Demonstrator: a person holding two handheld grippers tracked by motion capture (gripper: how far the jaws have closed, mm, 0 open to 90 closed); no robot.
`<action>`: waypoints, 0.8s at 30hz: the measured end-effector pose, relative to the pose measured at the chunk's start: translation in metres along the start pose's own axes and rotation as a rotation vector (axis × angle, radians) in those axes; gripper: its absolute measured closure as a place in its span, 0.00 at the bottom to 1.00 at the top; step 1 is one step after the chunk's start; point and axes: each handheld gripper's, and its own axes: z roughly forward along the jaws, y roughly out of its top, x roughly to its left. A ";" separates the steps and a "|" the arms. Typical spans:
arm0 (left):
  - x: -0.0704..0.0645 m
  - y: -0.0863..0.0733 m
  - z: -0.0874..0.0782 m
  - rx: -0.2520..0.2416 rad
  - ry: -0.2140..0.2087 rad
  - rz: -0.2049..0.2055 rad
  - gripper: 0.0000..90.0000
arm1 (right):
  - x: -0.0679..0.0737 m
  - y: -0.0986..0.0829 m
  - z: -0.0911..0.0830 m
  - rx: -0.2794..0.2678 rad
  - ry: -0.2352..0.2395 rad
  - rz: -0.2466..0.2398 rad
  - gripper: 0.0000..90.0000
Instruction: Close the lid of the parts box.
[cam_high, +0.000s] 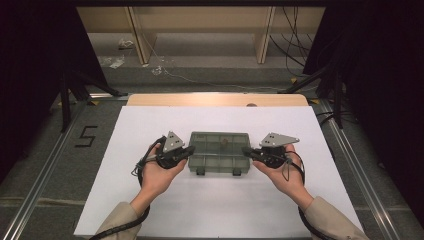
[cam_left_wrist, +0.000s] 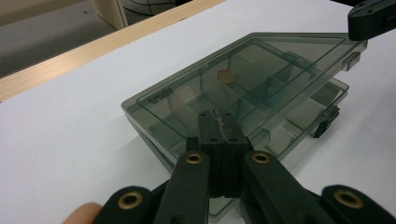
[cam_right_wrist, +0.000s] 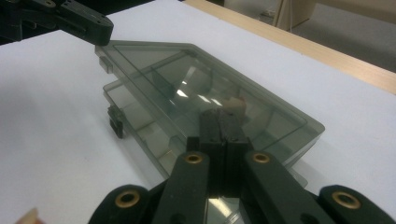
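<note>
A person held a smoky plastic compartment box (cam_high: 220, 150) at mid-table on the white sheet (cam_high: 150, 210), the left gripper (cam_high: 186, 151) and right gripper (cam_high: 248, 151) meeting its two ends. Each gripper's jaws stood pressed together at the lid's (cam_left_wrist: 243, 70) edge. The lid stood slightly raised, latches (cam_high: 200, 171) undone; the opening step looked under way, and the next move probably called for an even lift.

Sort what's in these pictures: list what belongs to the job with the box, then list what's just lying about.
Belongs to the job:
- smoky clear compartment box, lid raised a little at the front
- small tan piece inside the box
- left gripper, jaws together at the box's left end
- right gripper, jaws together at its right end

Just lying about:
- scraps on the floor
- loose cables beyond the table
</note>
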 end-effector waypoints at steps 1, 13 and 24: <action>0.000 0.000 0.000 0.001 0.004 0.000 0.99 | 0.000 0.000 0.000 0.002 0.000 0.001 1.00; -0.001 -0.001 0.002 0.020 -0.012 -0.001 0.99 | 0.001 -0.003 0.003 0.029 0.009 0.004 1.00; -0.003 -0.003 0.004 0.036 -0.021 0.002 0.99 | 0.002 -0.005 0.005 0.041 0.014 0.006 1.00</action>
